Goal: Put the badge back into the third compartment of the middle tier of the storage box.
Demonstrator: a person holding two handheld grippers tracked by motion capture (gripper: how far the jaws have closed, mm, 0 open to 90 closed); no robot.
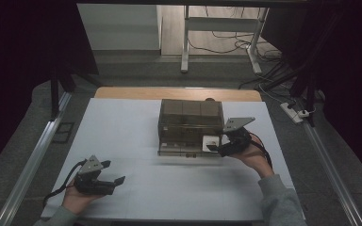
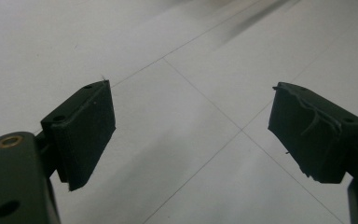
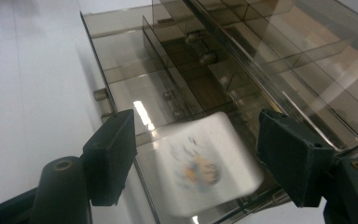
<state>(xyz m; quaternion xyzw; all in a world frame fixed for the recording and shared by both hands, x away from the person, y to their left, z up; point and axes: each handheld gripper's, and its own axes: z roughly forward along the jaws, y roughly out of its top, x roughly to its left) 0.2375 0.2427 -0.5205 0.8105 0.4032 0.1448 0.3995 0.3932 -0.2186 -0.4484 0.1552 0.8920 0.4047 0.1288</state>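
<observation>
one drawer box (image 1: 188, 120), one white card (image 3: 209, 165)

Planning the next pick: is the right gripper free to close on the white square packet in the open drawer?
Probably yes: the right gripper is open, with its jaws either side of the white square packet in the smoky clear plastic drawer, nothing between.

A drawer organizer box (image 1: 191, 120) stood on the table (image 1: 122, 136), toward its far middle. Its lower drawer (image 1: 184, 149) stuck out toward the person. A card (image 1: 211, 140) lay in the drawer's right end, between the jaws of the right gripper (image 1: 215, 148). The left gripper (image 1: 113, 172) sat well apart at the near left, jaws spread over bare table.
</observation>
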